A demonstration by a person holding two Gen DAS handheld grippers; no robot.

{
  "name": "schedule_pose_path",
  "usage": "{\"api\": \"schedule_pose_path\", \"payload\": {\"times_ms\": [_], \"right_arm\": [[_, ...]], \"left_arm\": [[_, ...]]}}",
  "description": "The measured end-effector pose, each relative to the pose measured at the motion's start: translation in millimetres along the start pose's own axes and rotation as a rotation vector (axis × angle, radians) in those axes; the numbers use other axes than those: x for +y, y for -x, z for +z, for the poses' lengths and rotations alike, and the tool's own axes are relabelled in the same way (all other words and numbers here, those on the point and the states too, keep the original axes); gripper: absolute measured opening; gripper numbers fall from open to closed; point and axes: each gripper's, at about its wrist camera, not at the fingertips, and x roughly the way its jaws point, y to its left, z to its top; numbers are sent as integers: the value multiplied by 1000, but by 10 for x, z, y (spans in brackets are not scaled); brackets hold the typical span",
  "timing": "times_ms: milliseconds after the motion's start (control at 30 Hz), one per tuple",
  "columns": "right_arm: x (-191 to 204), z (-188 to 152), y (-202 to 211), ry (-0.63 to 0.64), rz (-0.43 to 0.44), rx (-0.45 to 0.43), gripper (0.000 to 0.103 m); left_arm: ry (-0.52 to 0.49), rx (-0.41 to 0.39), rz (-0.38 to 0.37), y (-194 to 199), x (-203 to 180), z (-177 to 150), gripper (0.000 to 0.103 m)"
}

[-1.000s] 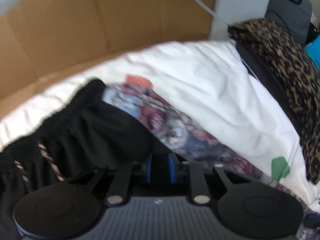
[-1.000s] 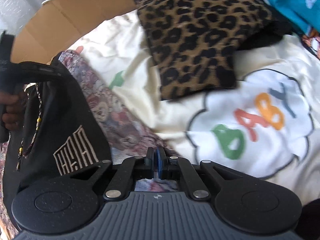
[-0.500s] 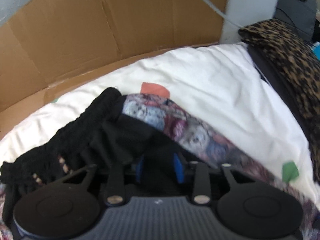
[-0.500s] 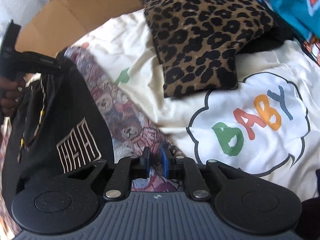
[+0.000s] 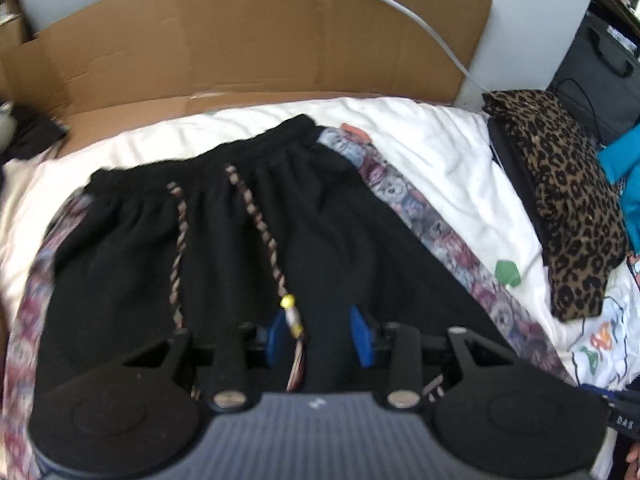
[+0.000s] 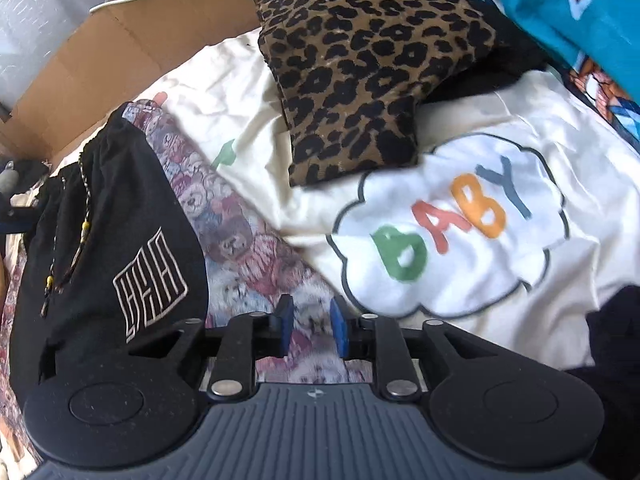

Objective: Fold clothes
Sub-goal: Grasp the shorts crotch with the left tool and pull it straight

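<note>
Black shorts [image 5: 224,240] with a braided drawstring [image 5: 260,224] lie spread flat on a bear-print cloth [image 5: 424,216] on the bed. My left gripper [image 5: 319,334] hovers over the shorts' lower part, its jaws opening. The cord's beaded tip and black cloth show between the fingers, but the pads do not press on them. In the right wrist view the shorts [image 6: 120,216] show a white logo. My right gripper [image 6: 312,328] hangs over the bear-print cloth [image 6: 240,232] beside the shorts, its jaws opening with nothing held.
A folded leopard-print garment [image 6: 360,60] lies to the right on the white sheet [image 5: 440,140] with its BABY print [image 6: 452,224]. A teal garment [image 6: 560,8] sits at the far right. A cardboard sheet [image 5: 240,40] with a white cable stands behind the bed.
The left gripper let go of the bunched shorts, rose and drew back; the shorts now lie flat. The right gripper went from shut to open and lifted slightly.
</note>
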Motion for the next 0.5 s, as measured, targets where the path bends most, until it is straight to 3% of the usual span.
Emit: {"api": "schedule_pose_path", "payload": {"times_ms": [200, 300, 500], "right_arm": [[-133, -37, 139, -62, 19, -6, 30], [-198, -22, 192, -71, 25, -18, 39], [-444, -63, 231, -114, -2, -20, 39]], "left_arm": [[104, 42, 10, 277, 6, -412, 39], [150, 65, 7, 364, -34, -683, 39], [263, 178, -20, 381, -90, -1297, 40]]}}
